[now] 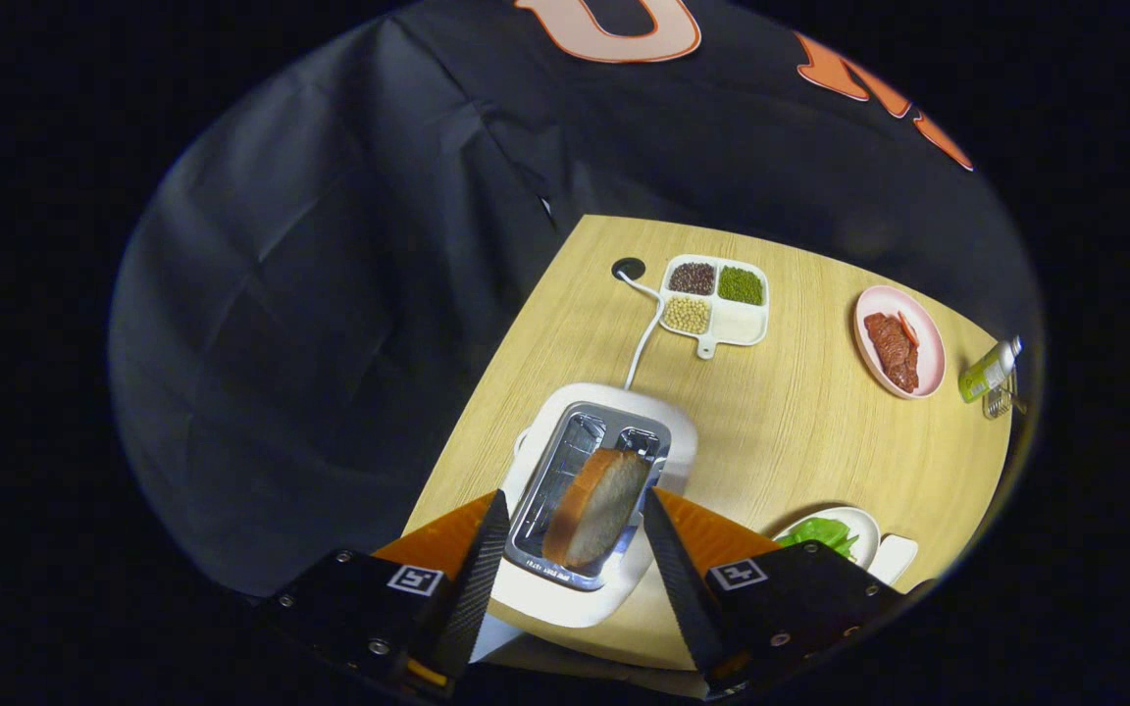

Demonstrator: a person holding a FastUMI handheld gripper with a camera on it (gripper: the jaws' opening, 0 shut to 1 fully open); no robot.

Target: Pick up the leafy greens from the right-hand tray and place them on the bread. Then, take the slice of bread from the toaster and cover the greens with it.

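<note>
Wooden table (800, 431), toaster (614, 431), dishes, perhaps bottle (989, 370)

Claw (573, 515): two tapered fingers on black blocks.

Each finger (475, 579) narrows to a point, inner face ribbed with fine cross-grooves. Behind each sits a black housing block carrying a square black-and-white fiducial tag (415, 579) on its top face near the finger root. Small silver screws (379, 646) dot the blocks, two visible on the left one. Fingers stand spread apart, nothing pressed between the inner faces.

Even overhead light, sharp centre, perhaps softer fisheye-bent edges.
</note>
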